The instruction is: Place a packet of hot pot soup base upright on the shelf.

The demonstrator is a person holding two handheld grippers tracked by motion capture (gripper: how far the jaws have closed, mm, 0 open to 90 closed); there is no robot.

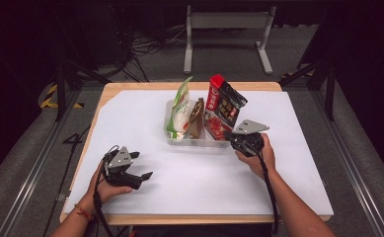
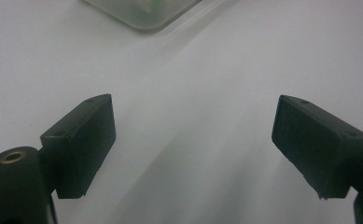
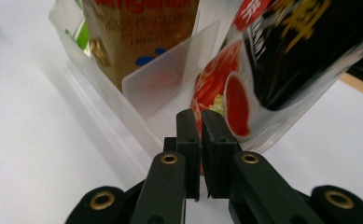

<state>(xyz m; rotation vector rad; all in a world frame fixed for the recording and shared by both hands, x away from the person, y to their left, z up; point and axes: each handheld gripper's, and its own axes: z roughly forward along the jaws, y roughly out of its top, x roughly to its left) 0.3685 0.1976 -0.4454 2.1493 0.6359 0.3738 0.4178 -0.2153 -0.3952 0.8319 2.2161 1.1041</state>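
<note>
On the white table (image 1: 145, 111), the clear bin (image 1: 172, 137) sits toward the far middle and serves as landmark, holding a green-white packet (image 1: 181, 107), a brown packet (image 1: 197, 117) and a red-black packet (image 1: 225, 102) leaning out over its right end. At that right end the right gripper (image 3: 200, 122) has its jaws drawn nearly together; whether they pinch the red packet's lower edge or the bin wall I cannot tell. Well apart, near-left of the bin, the left gripper (image 2: 193, 140) rests with jaws spread wide, holding nothing. Likely a packet is being seated or withdrawn; next, a straight lift clear of the divider. Bare table lies open all round the bin.
</note>
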